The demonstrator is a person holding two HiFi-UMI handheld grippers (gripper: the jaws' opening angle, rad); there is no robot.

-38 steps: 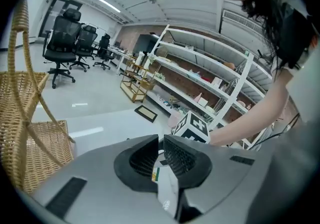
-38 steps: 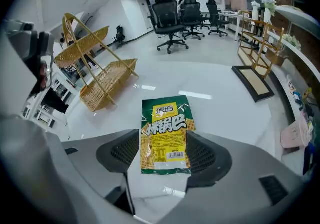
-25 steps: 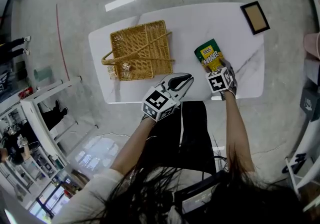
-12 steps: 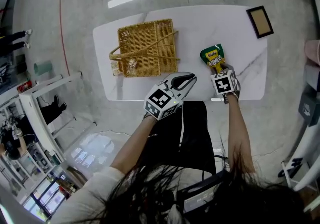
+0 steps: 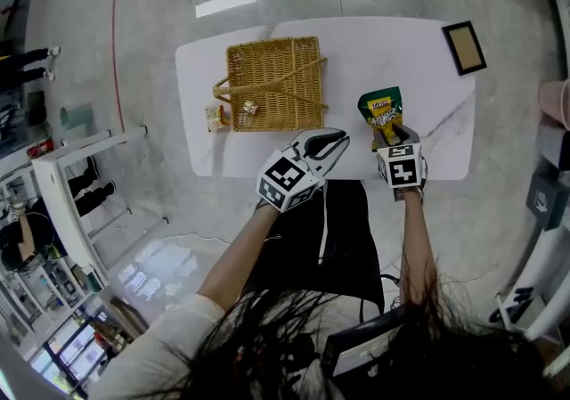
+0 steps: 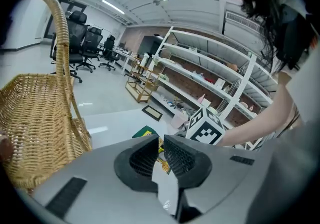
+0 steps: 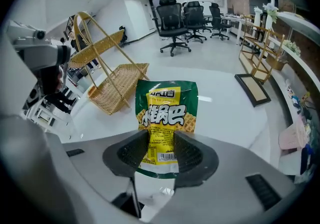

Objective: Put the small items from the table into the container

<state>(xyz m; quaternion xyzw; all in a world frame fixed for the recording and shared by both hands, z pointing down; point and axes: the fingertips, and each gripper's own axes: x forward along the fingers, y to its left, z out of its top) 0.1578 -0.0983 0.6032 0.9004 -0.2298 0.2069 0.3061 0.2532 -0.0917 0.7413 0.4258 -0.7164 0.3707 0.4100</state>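
Observation:
A green and yellow snack bag (image 7: 167,113) hangs upright between the pads of my right gripper (image 7: 161,150), which is shut on its lower end and holds it above the white table (image 5: 356,46). In the head view the snack bag (image 5: 381,109) sits just beyond that right gripper (image 5: 390,133) at the table's near right. A wicker basket (image 5: 274,82) with a tall handle stands at mid-left. My left gripper (image 5: 337,138) hovers over the near edge beside the basket (image 6: 35,113), its jaws nearly together with nothing between them.
A small wrapped item (image 5: 215,115) lies on the table just left of the basket, and another small item (image 5: 248,108) shows at the basket's near side. A dark picture frame (image 5: 464,47) lies at the far right corner. Shelving stands around the table.
My right gripper closed on the snack bag and raised it off the table. The left gripper stayed about where it was, over the near edge.

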